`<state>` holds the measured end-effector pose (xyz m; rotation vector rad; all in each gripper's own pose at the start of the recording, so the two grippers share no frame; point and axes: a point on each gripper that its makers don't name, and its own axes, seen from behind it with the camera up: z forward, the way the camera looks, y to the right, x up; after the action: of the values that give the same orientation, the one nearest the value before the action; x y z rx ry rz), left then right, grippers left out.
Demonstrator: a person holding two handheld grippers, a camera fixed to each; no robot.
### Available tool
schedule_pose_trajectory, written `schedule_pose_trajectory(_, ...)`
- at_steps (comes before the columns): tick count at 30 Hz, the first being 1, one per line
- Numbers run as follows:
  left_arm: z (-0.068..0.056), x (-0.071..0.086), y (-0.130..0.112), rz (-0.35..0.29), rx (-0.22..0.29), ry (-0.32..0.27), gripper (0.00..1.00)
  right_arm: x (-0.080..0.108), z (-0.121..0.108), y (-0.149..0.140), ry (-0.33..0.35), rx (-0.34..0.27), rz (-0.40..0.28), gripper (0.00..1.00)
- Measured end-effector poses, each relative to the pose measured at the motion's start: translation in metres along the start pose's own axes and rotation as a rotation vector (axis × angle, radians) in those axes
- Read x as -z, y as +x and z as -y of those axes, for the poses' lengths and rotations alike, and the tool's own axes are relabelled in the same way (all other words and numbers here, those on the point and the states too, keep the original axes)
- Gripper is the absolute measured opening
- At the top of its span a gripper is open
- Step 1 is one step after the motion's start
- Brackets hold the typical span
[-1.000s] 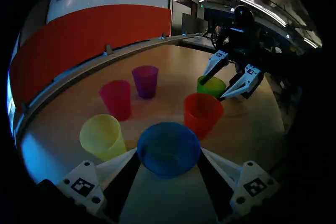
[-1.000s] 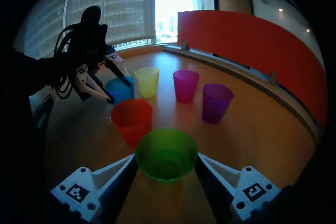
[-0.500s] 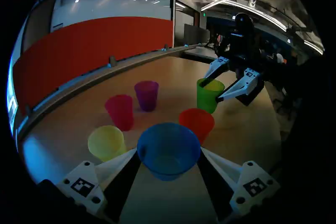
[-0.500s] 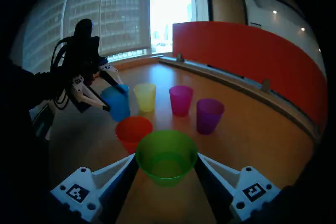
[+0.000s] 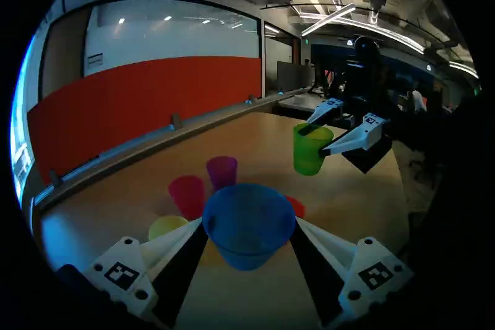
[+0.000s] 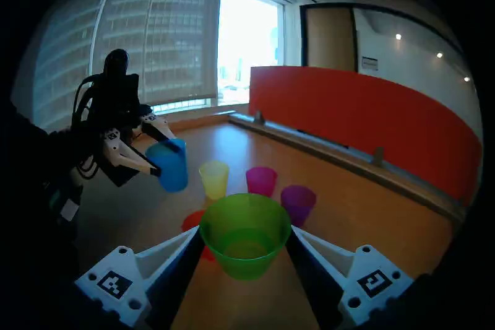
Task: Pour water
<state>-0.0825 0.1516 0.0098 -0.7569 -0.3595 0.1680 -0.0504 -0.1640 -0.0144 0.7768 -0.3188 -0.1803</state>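
Fingers of the left gripper (image 5: 247, 226) sit narrowly closed around a translucent blue plastic cup (image 5: 247, 240). The cup is upright and held in the air just in front of a red plastic cup (image 5: 297, 206), which stands on the wooden table (image 5: 260, 138) and is mostly hidden behind it. Beyond the red cup and higher, the right gripper (image 5: 314, 138) clamps a translucent green plastic cup (image 5: 306, 153), also upright.

In the right gripper view the green cup (image 6: 245, 240) sits between the fingers and covers part of the red cup (image 6: 193, 221). The blue cup (image 6: 168, 168) hangs beyond that, to the left. Pouring likely means bringing the two rims together above the red cup. Water level in either held cup is hard to make out.
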Motion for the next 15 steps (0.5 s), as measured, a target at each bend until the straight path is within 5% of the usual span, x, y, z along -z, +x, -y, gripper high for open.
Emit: schedule_pose_trajectory(15, -0.001, 0.029, 0.045, -0.114, 0.003, 0.039, 0.87, 0.014, 0.01, 0.045, -0.011, 0.021, -0.105, 0.91)
